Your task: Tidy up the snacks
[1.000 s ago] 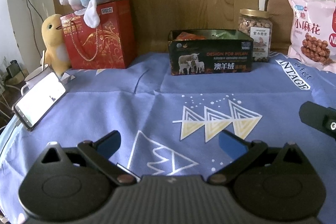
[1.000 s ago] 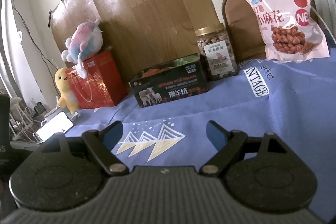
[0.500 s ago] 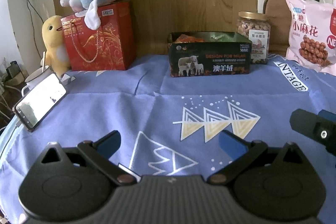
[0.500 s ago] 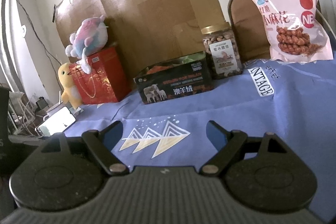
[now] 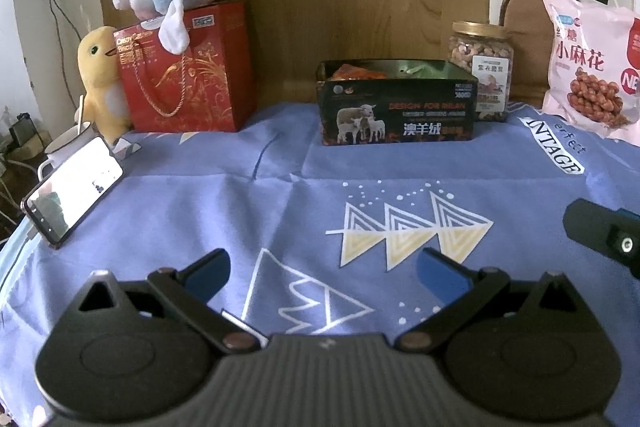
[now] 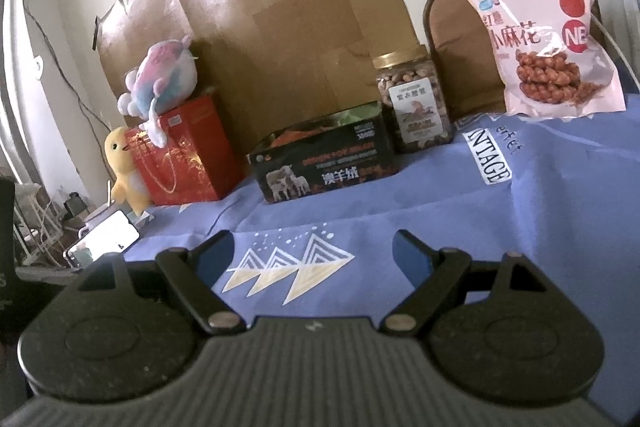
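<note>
Blue-padded, the left claw [image 5: 322,273] and the right claw [image 6: 314,253] both gape wide and empty above the blue patterned cloth [image 5: 280,195] on the bench. Farther off, at 12 o'clock, stands the open dark tin box with sheep pictures [image 5: 396,109]; at 1 o'clock the gold-lidded clear nut jar [image 5: 482,65], touching it; at 2 o'clock the pink bag of fried twists [image 5: 592,67].

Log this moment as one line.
left gripper open, empty | right gripper open, empty | pink snack bag untouched
</note>
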`<state>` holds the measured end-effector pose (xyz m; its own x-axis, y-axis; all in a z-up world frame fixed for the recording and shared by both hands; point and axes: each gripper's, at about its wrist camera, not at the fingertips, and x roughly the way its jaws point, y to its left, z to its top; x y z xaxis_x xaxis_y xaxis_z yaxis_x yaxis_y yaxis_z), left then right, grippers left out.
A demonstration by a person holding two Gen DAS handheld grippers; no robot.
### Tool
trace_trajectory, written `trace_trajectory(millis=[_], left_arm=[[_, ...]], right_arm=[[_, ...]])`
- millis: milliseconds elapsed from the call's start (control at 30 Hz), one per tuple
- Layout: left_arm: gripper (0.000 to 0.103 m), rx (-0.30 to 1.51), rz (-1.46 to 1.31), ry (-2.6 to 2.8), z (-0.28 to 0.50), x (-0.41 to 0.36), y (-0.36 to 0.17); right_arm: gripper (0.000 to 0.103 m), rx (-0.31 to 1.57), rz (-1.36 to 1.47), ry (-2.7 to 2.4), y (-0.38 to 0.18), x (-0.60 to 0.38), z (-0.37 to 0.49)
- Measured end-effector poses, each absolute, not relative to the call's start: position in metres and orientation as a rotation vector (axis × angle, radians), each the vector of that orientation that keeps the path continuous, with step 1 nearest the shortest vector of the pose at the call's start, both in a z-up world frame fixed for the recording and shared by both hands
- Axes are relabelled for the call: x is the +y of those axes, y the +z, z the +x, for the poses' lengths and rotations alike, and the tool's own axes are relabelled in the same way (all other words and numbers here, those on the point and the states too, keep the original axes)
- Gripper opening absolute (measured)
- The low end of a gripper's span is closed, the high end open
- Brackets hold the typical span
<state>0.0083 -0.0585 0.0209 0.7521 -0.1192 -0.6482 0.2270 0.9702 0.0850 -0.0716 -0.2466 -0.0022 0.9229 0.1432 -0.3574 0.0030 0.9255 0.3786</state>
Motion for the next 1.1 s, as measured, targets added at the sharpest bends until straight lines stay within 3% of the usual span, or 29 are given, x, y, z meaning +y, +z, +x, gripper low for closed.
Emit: trace_trajectory(millis=[1100], left_arm=[[0.103,0.7,0.179,-0.186,0.01,-0.0628,0.0181]], right_arm=[[0.088,0.39,0.395,0.076,-0.0038,-0.2501,-0.0735]])
